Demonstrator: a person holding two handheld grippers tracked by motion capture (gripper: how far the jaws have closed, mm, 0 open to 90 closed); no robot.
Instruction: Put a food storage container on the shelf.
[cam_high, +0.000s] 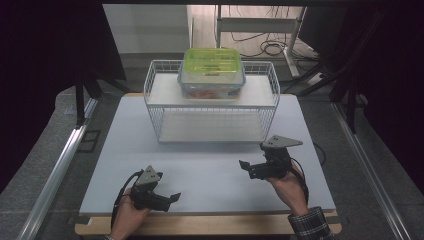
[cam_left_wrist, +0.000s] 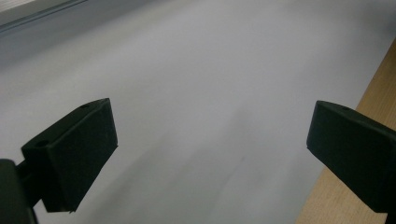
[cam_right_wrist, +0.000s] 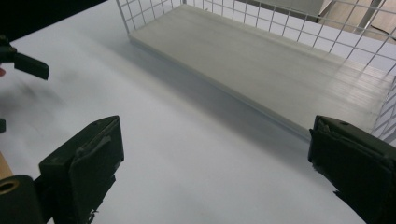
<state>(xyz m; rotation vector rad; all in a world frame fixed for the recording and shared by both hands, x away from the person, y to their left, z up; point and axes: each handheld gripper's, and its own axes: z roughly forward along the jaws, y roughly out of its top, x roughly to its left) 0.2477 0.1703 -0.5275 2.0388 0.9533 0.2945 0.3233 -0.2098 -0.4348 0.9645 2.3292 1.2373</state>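
The wire rack (cam_high: 212, 102) stands at the far middle of the white tabltop's neighbour edge, that is, on the far half of the white tabletop (cam_high: 210, 170), and it has two grey shelves. On its upper shelf we see a clear food box (cam_high: 212, 80) with a green lid (cam_high: 212, 61); the lower shelf (cam_right_wrist: 261, 60) lies bare in the right gripper view.

Our left claw (cam_high: 173, 198) sits low at the near left of the tabletop, held in the left hand (cam_high: 127, 217), well apart from the rack. Its jaws stand wide apart with nothing between them, and in the left gripper view (cam_left_wrist: 210, 154) we see the white surface and the wooden edge (cam_left_wrist: 364, 93) of the tabletop between them.

Our right claw (cam_high: 245, 166) hovers near the rack's front right corner, held by the right hand (cam_high: 290, 187) with a plaid cuff (cam_high: 310, 223). Its jaws are also spread wide and hold nothing; in its own view (cam_right_wrist: 215, 168) they frame the tabletop just before the lower shelf.
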